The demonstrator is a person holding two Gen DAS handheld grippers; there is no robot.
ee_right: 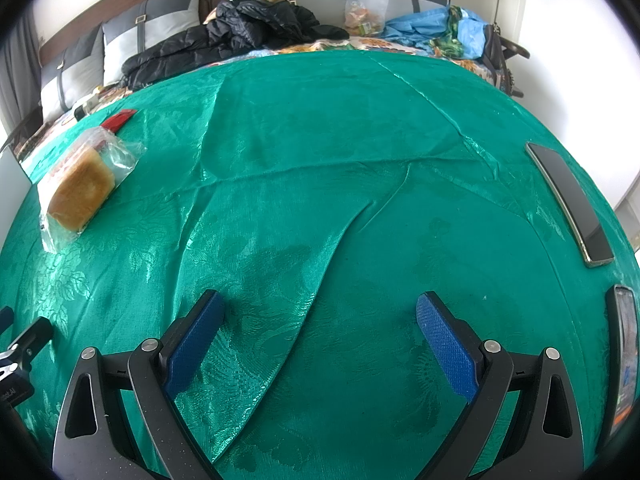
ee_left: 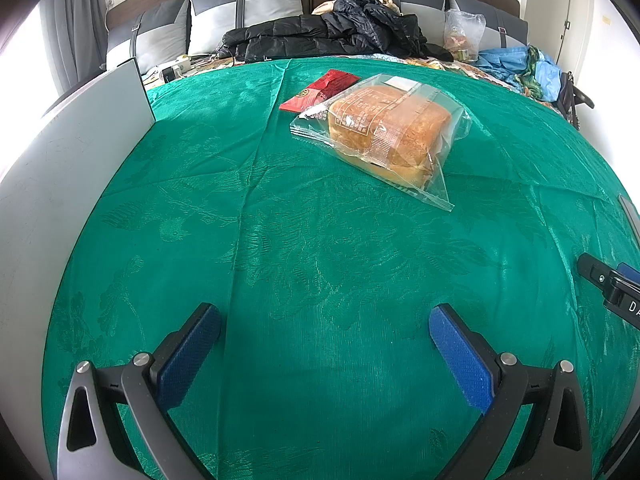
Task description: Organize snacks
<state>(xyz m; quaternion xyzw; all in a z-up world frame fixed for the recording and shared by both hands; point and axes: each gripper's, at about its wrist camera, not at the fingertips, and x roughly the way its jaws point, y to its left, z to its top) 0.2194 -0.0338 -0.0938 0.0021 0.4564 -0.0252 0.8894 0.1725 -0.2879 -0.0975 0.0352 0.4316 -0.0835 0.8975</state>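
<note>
Hidden or unclear: the red packet (ee_left: 320,90) lies partly under the far end of the bread bag (ee_left: 384,132), so its full shape cannot be read; print on both wrappers is too small to make out.
Cut off: the white panel (ee_left: 60,184) at the left runs out of the left wrist view; a second phone (ee_right: 624,360) sits at the right edge of the right wrist view, partly cropped.
Left hand-held gripper (ee_left: 324,344): jaws spread wide, nothing between the blue pads (ee_left: 188,356), hovering over bare green cloth (ee_left: 280,240) well short of the bread bag.
Right hand-held gripper (ee_right: 320,336): jaws also wide apart and empty, above a fold in the cloth.
Snacks: bread in a clear bag on the cloth-covered tabletop, toward its far left part, the red packet touching it behind.
Dark phone (ee_right: 568,200): flat near the right edge of the tabletop.
Behind: a bed with a black jacket (ee_left: 340,32) and a clear plastic bag (ee_left: 464,34).
</note>
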